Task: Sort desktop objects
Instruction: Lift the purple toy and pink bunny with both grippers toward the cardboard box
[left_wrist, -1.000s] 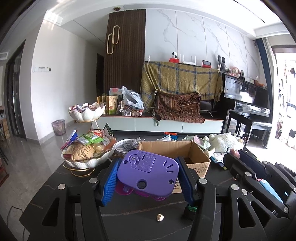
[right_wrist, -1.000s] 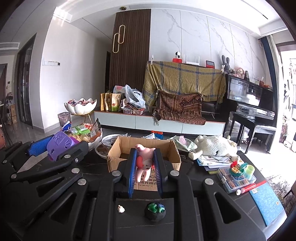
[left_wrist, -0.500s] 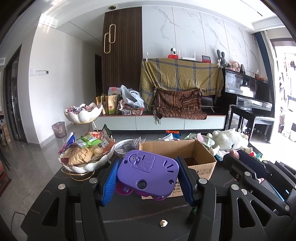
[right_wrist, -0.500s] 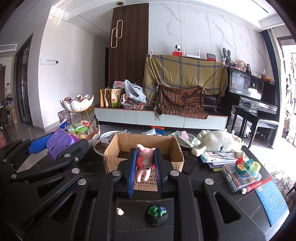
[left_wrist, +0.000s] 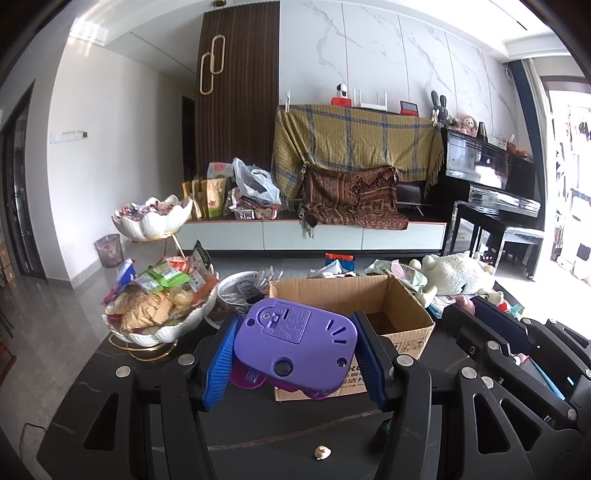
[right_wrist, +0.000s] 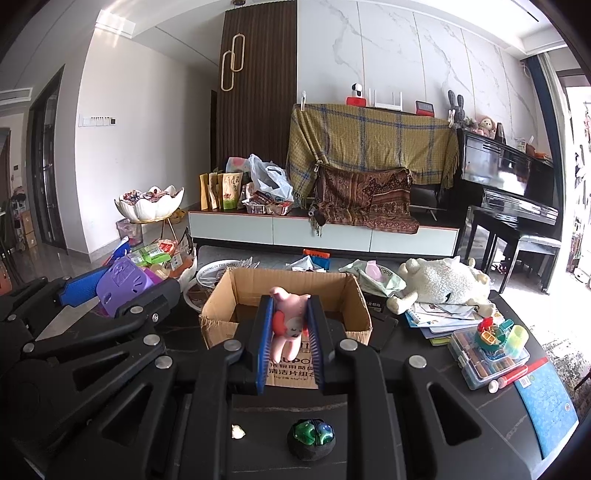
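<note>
My left gripper (left_wrist: 295, 321) is shut on a purple plastic toy (left_wrist: 295, 347), its back with screws facing me, held above the dark table just in front of an open cardboard box (left_wrist: 391, 310). My right gripper (right_wrist: 290, 302) is shut on a small pink pig figure (right_wrist: 287, 325), held above the near edge of the same box (right_wrist: 236, 291). In the right wrist view the left gripper and purple toy (right_wrist: 120, 282) show at the left. In the left wrist view the right gripper (left_wrist: 495, 325) shows at the right.
A white bowl of snacks (left_wrist: 162, 302) stands left of the box. A plush sheep (right_wrist: 439, 282), booklets and a crayon case (right_wrist: 487, 354) lie at the right. A small green-and-black object (right_wrist: 311, 437) and a tiny shell (right_wrist: 237, 431) lie on the table (right_wrist: 424, 413) below me.
Both grippers have lifted slightly and moved forward toward the box, each still holding its toy; the box interior shows more.
</note>
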